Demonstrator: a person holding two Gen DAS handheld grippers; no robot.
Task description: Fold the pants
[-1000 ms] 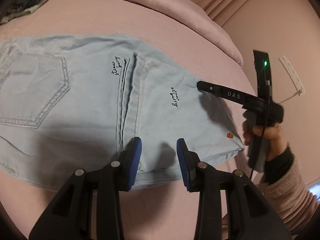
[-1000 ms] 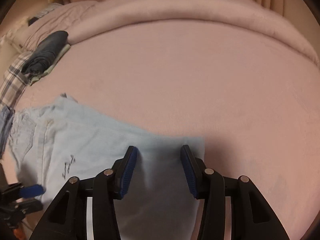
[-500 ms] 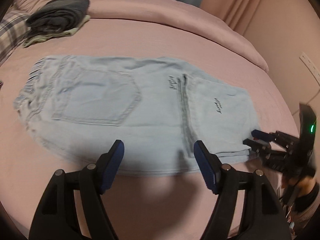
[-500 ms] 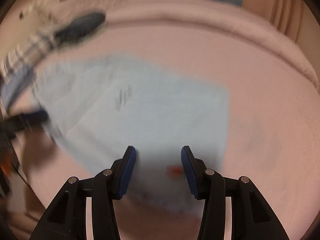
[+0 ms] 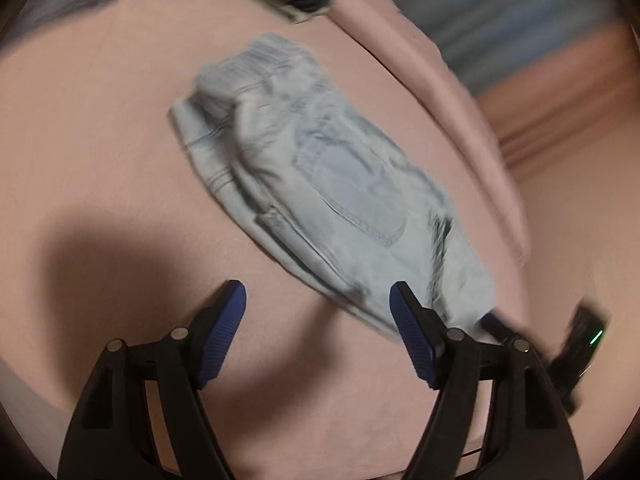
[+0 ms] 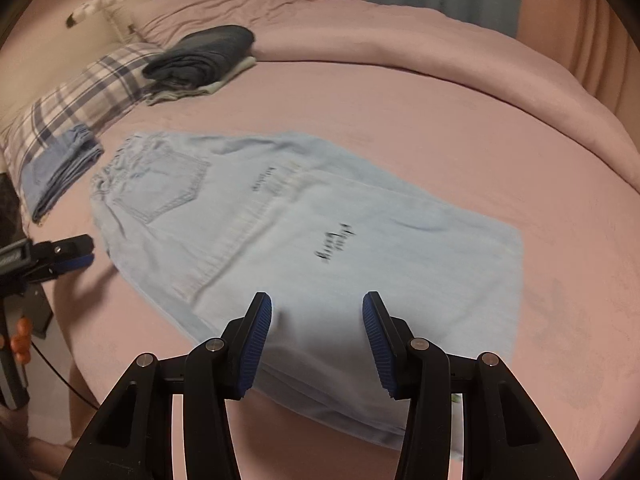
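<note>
The pants, light denim and already doubled over on themselves, lie flat on the pink bed, with the waistband and back pocket at the far left end and the folded edge at the near right. Seen from the right wrist, their long axis runs from far left to near right, slantwise across the line of the fingers. The right gripper hangs over the near, folded end: the cloth lies directly under and ahead of its fingers, which stand partly apart with nothing pinched between them, the denim only showing through the gap. The left gripper has just been opening its fingers, and they now stand wide with only bare bedsheet between them; the pants lie ahead and to the right of them, the nearest edge just beside the right-hand finger and not touching so far as the blurred view shows. In the right wrist view that gripper shows at the left edge, just off the waistband end. So each hand is nearer one end: left to the waist, right to the folded edge. My judgement is that the next fold would go across the long axis, bringing one end over the other, and the right hand is better placed to start it.
</note>
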